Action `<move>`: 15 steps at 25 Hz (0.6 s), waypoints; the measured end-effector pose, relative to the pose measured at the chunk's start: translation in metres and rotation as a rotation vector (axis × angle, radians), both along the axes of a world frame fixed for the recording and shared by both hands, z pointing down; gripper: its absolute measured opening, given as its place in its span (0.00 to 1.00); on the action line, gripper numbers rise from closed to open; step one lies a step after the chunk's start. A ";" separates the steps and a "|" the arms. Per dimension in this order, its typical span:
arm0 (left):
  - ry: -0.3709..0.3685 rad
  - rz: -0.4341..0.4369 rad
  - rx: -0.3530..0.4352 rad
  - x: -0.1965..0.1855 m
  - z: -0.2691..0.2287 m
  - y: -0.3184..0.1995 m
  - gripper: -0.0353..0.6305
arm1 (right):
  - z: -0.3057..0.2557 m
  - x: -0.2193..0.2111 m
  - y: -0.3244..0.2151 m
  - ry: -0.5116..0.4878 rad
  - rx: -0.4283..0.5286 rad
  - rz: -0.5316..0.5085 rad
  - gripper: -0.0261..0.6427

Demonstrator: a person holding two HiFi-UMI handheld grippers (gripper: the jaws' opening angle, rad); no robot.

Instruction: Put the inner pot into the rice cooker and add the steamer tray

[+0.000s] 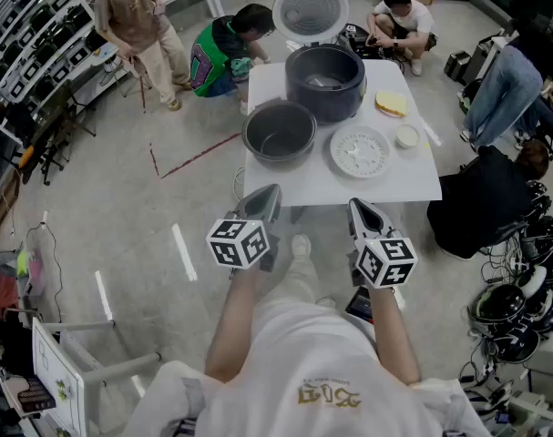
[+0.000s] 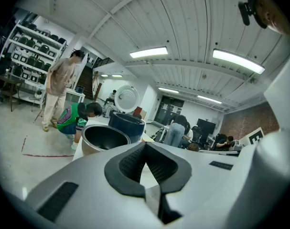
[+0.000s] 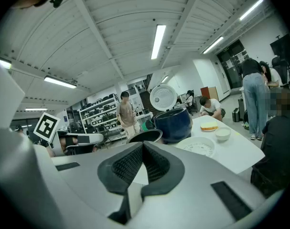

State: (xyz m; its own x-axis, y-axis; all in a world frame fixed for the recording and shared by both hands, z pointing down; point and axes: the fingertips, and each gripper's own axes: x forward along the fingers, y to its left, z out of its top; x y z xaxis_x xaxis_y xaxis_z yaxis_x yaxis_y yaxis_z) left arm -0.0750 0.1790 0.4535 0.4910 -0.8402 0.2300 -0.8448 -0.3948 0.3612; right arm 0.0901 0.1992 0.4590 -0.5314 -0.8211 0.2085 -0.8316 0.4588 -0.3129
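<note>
From the head view we see the left gripper [image 1: 268,195] and the right gripper [image 1: 359,208] side by side, both short of the near edge of the table [image 1: 349,189] and over the floor. Each gripper's own view shows its jaws drawn together at the tips, with nothing between them.

The pot [image 1: 279,133] stands on the table straight ahead of the left gripper, apart from it and not yet in the cooker [image 1: 324,82]. The cooker stands just beyond the pot and ahead of both grippers, its lid [image 1: 310,10] tipped up. The tray [image 1: 359,150] lies flat on the table right ahead of the right gripper, just beside the pot and well clear of the jaws. A small bowl [image 1: 406,137] sits beyond the right gripper, to the right of the tray.

Only the head view lets us look down into the pot and the cooker. The left gripper view shows the pot's dark mouth ahead and to the left of its jaws, with the cooker behind, while its own body hides the tray. The right gripper view takes in pot, cooker, tray and bowl together, and also catches the left gripper's marker cube at its left side
</note>
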 end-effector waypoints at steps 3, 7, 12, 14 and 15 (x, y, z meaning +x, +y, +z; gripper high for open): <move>0.007 -0.006 0.007 -0.006 -0.001 0.002 0.08 | -0.001 -0.002 0.004 0.006 0.002 0.003 0.05; 0.023 -0.007 0.014 -0.009 -0.001 0.000 0.08 | -0.001 -0.005 0.004 0.015 0.008 -0.004 0.05; 0.133 0.021 0.006 -0.011 -0.003 0.002 0.08 | 0.002 0.003 0.006 -0.020 -0.014 0.027 0.06; 0.176 0.009 -0.012 -0.022 -0.001 0.001 0.17 | 0.003 -0.001 0.005 -0.044 -0.029 0.024 0.13; 0.174 -0.003 -0.017 -0.029 0.001 0.000 0.24 | 0.004 -0.005 0.005 -0.052 -0.035 0.021 0.21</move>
State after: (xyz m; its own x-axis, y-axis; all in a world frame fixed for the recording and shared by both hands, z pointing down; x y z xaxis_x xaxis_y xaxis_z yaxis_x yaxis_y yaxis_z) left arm -0.1036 0.1788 0.4547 0.5217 -0.8387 0.1563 -0.7703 -0.3845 0.5087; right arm 0.0853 0.2037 0.4629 -0.5254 -0.8245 0.2099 -0.8228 0.4296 -0.3720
